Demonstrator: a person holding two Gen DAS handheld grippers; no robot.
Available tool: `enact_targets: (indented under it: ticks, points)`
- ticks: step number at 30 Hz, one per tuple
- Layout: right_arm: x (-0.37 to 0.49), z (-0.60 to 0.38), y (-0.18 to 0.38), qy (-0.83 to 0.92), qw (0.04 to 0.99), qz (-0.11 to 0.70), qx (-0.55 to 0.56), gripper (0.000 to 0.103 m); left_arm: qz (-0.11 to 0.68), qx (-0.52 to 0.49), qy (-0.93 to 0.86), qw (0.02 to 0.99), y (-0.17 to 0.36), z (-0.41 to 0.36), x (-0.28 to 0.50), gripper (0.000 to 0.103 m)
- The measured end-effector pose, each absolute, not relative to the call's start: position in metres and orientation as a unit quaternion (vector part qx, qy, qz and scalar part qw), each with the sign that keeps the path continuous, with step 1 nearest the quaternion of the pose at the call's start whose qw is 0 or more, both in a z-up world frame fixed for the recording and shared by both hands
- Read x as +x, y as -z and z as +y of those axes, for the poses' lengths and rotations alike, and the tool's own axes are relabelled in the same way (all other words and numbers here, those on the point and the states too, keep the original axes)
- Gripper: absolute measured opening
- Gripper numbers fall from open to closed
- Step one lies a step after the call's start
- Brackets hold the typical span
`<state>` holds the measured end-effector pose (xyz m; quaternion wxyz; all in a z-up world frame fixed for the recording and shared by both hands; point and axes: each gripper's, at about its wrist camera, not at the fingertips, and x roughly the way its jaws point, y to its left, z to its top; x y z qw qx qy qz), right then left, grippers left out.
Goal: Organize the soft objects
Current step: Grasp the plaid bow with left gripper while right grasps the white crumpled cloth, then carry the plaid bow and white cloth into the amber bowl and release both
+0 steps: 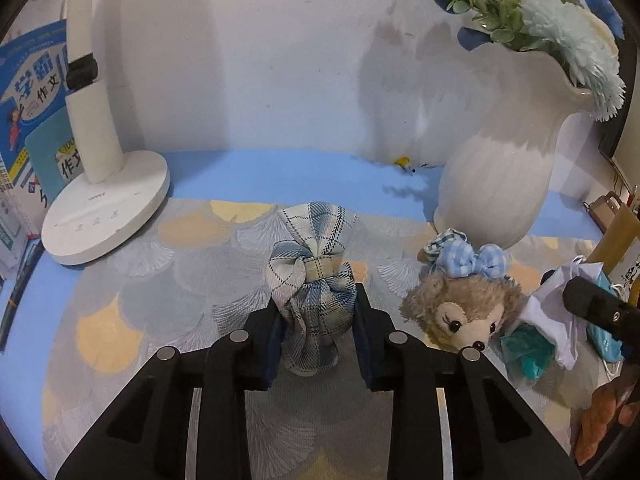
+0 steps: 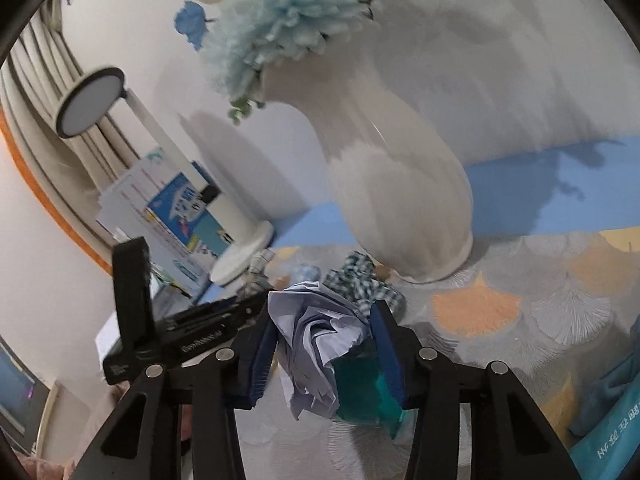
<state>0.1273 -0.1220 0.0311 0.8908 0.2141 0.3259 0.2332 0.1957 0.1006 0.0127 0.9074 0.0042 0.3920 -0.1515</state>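
left hand-held gripper [image 1: 316, 320] pinches plaid scrunchie [image 1: 311, 300]; right hand-held gripper [image 2: 324, 344] seemingly clamps crumpled paper [image 2: 316, 340] (blurred).

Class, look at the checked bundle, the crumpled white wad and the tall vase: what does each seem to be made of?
Checked bundle: woven cloth, matte; it gathers in soft folds around a knot.
Crumpled white wad: probably thin paper; its creases are sharp and hold their shape.
Vase: likely glazed ceramic; a smooth, ribbed white body with a faint sheen.

You see the knotted cloth bundle [image 1: 314, 280] in the middle of the mat [image 1: 160, 292], the lamp [image 1: 108, 208] far left, the vase [image 1: 504, 168] far right, and the plush toy [image 1: 464, 308] near the vase.
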Motion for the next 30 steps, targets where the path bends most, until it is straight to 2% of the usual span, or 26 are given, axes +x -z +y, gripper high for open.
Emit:
enact_targets:
  ticks: [16, 30]
  points:
    - [0.124, -0.158, -0.025, -0.263, 0.863, 0.288, 0.322, 0.046, 0.403, 0.023, 0.126, 0.906, -0.012, 0.093, 0.200, 0.027]
    - [0.092, -0.136, -0.056, -0.289, 0.867, 0.285, 0.288, 0.046, 0.427, 0.042, 0.098, 0.898, -0.033, 0.082, 0.162, 0.027]
